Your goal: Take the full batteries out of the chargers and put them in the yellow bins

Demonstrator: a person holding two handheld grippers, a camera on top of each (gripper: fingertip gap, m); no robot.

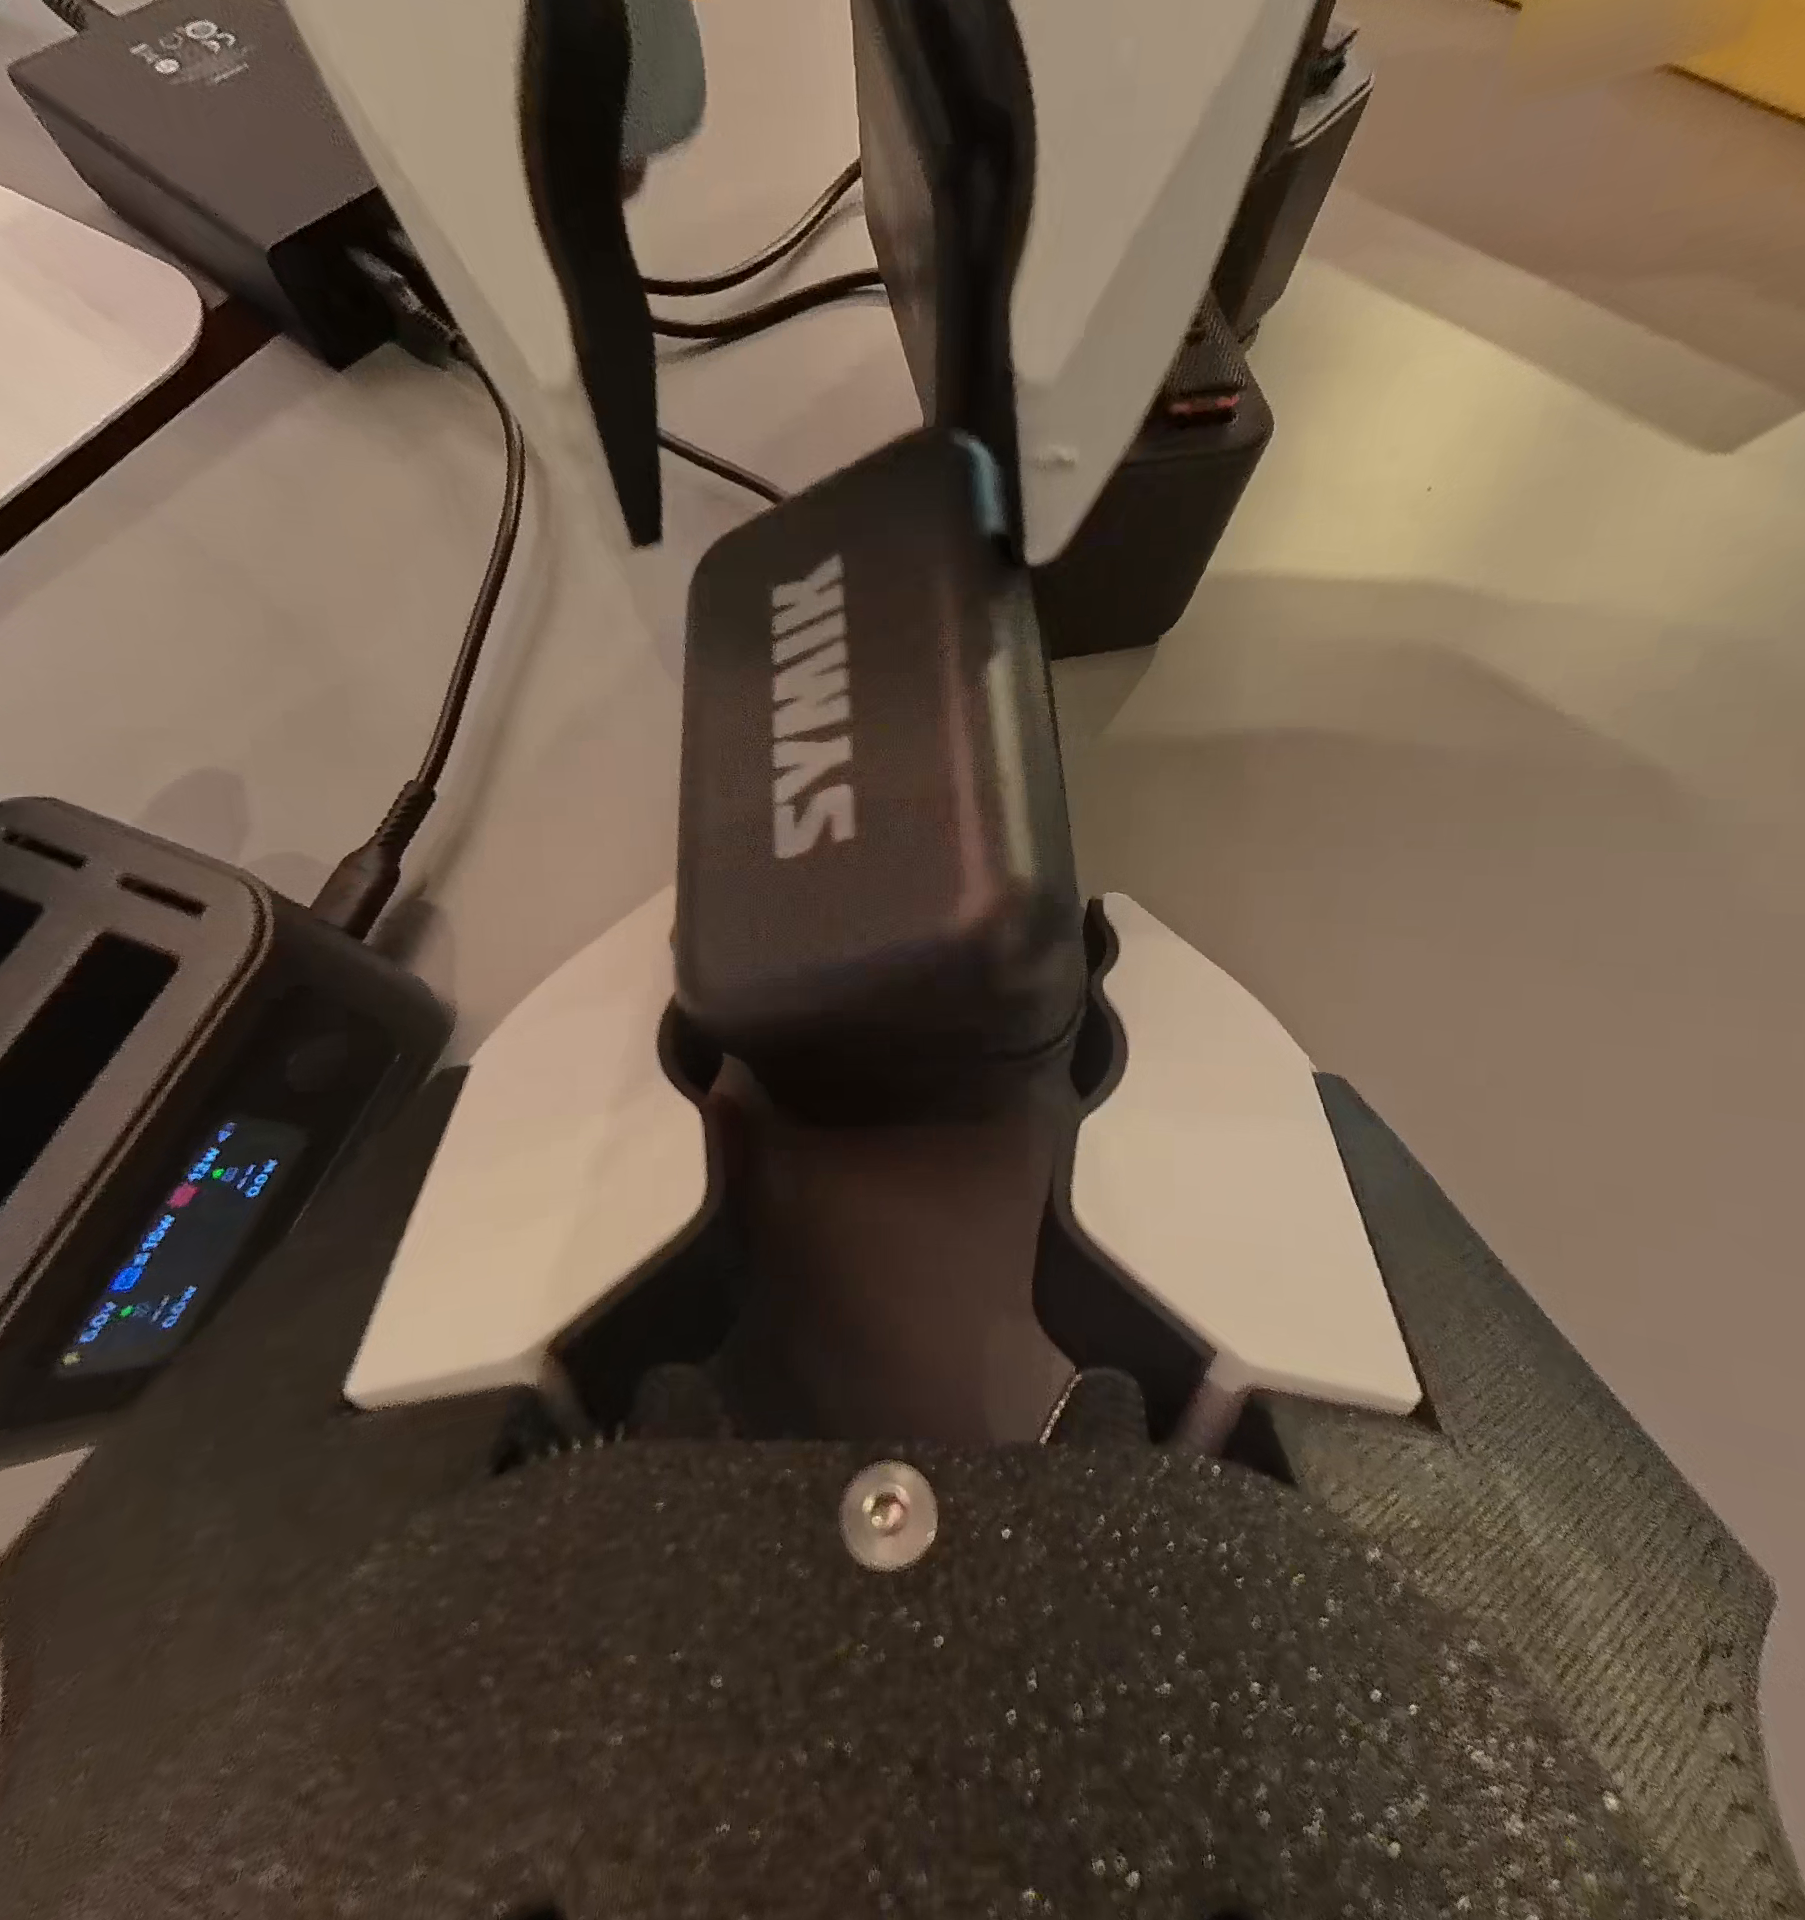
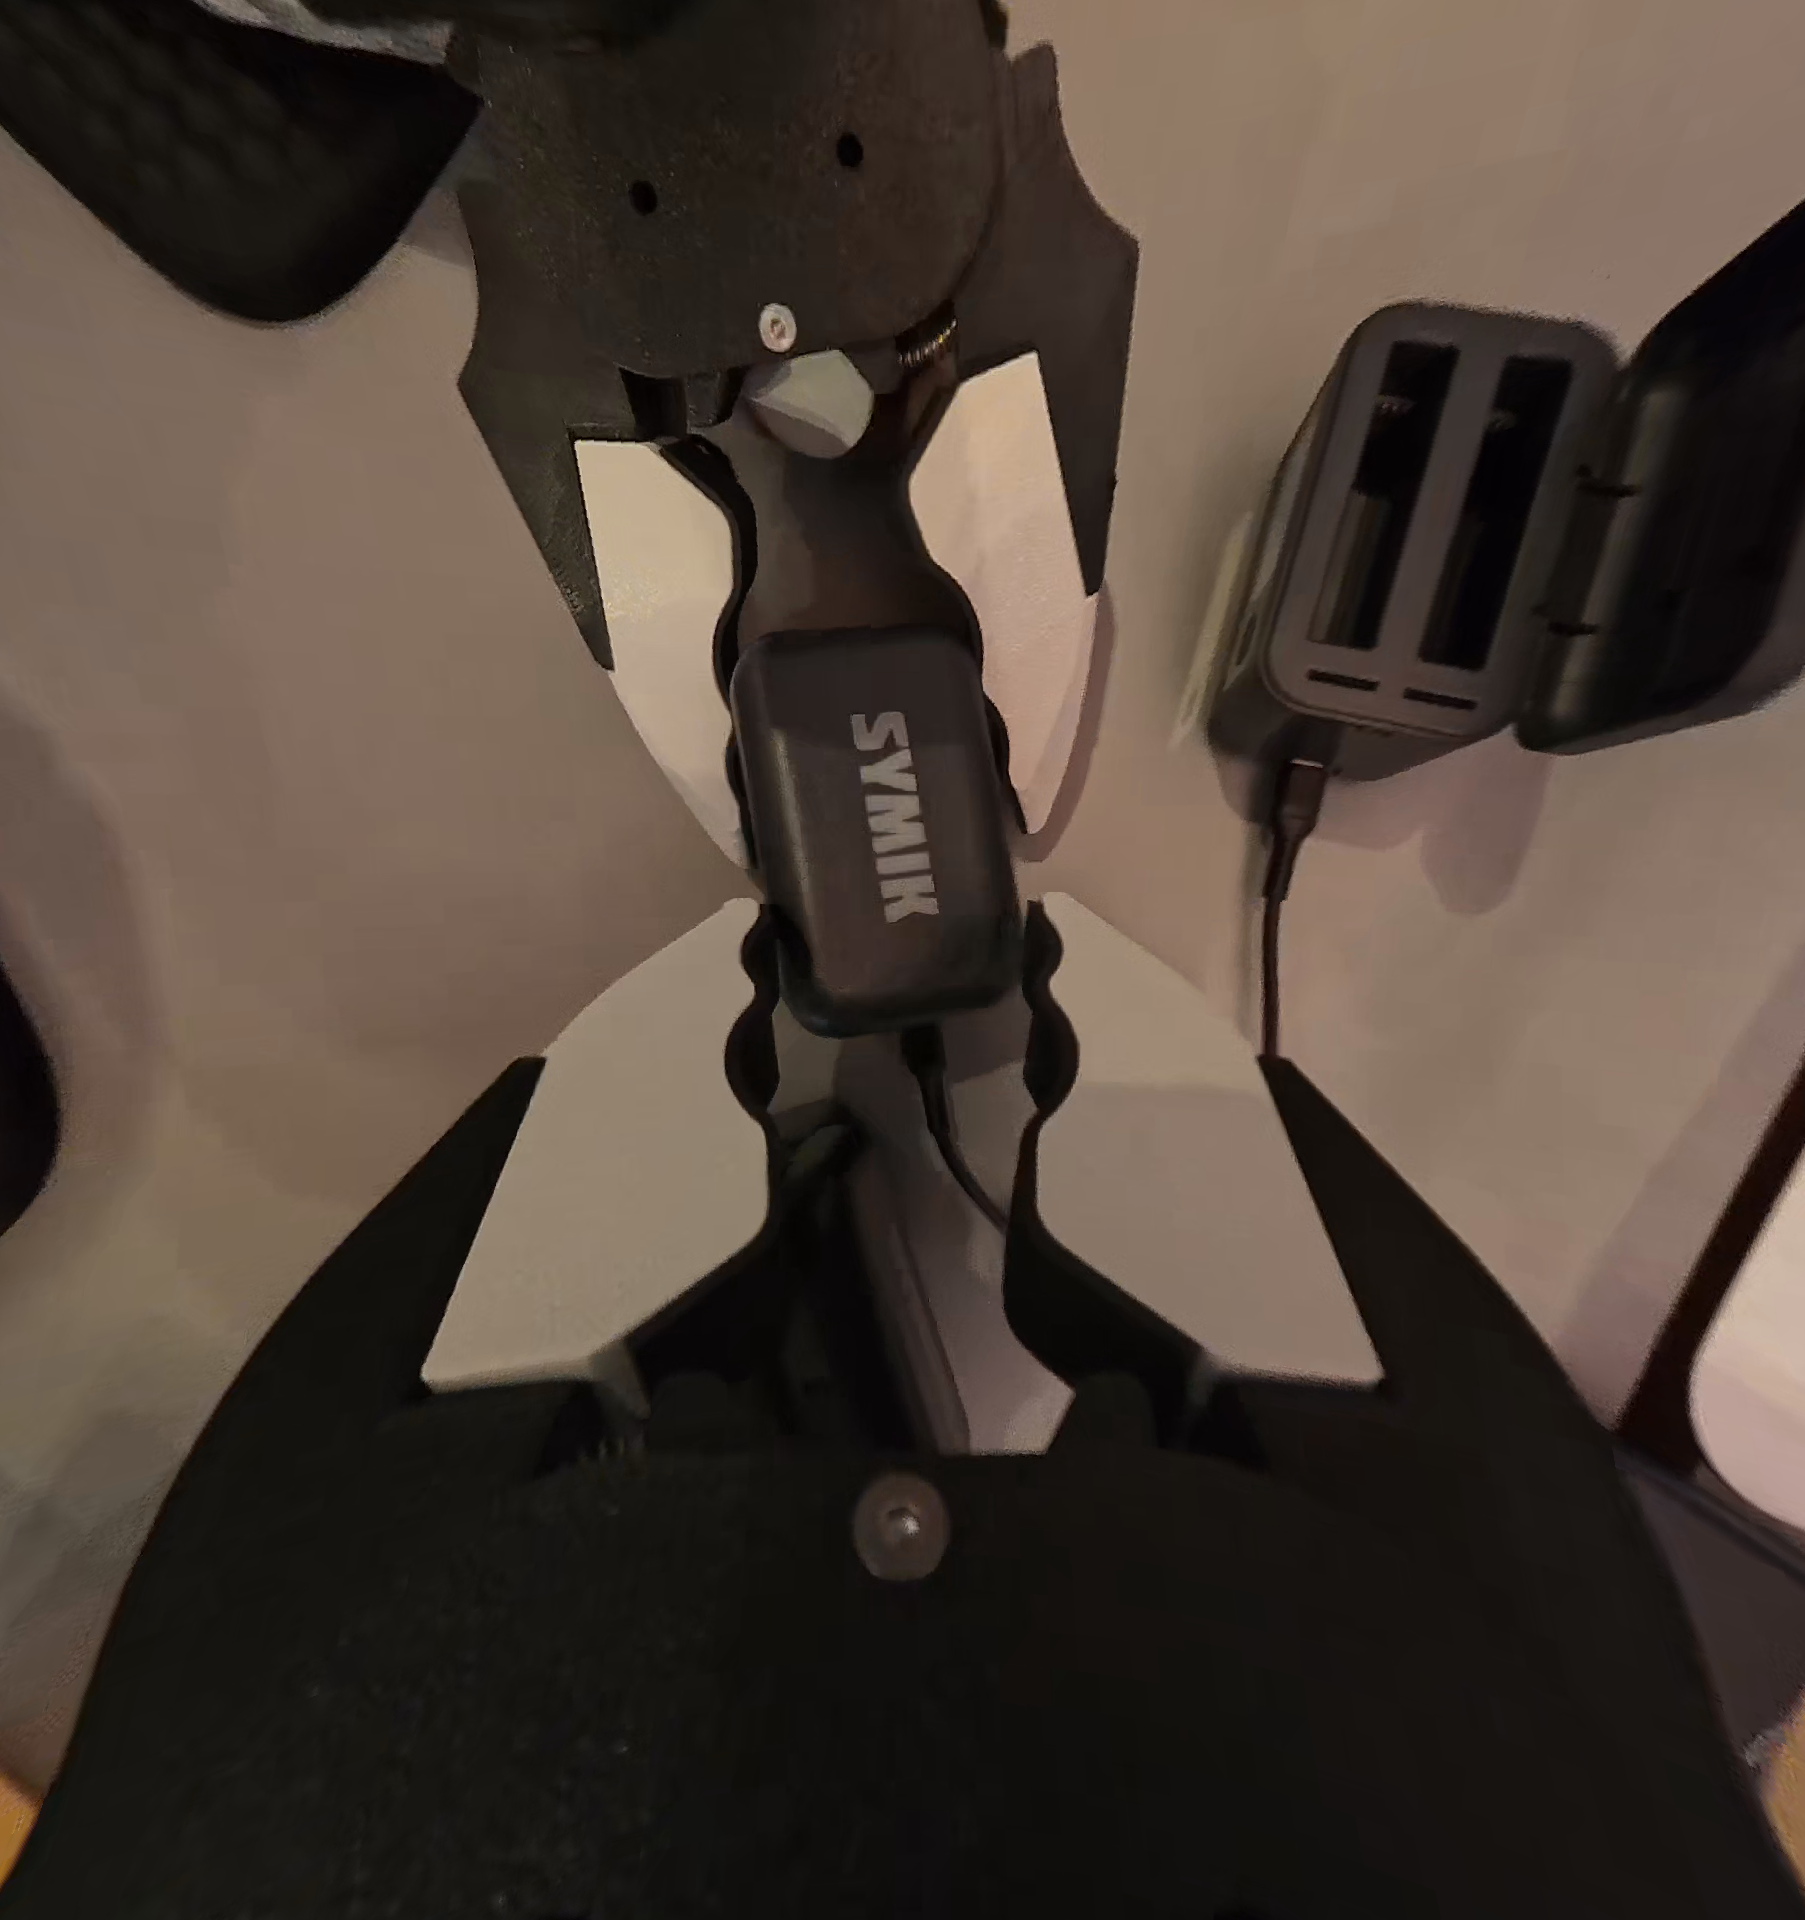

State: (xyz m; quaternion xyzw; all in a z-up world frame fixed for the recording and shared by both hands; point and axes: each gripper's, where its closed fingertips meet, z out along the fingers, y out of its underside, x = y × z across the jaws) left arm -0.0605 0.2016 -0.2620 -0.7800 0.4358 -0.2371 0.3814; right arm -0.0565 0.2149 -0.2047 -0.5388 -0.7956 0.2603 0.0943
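Item: black charger case (image 1: 867, 769), lid shut, held off the table (image 1: 1449, 935) between two grippers; left gripper (image 1: 877, 1029) clamped on its near end, right gripper (image 2: 887, 987) clamped on the cabled end (apparently steadying it for opening); batteries unseen; open two-slot charger (image 2: 1438, 530) alongside, cable (image 2: 1277, 904) trailing close.
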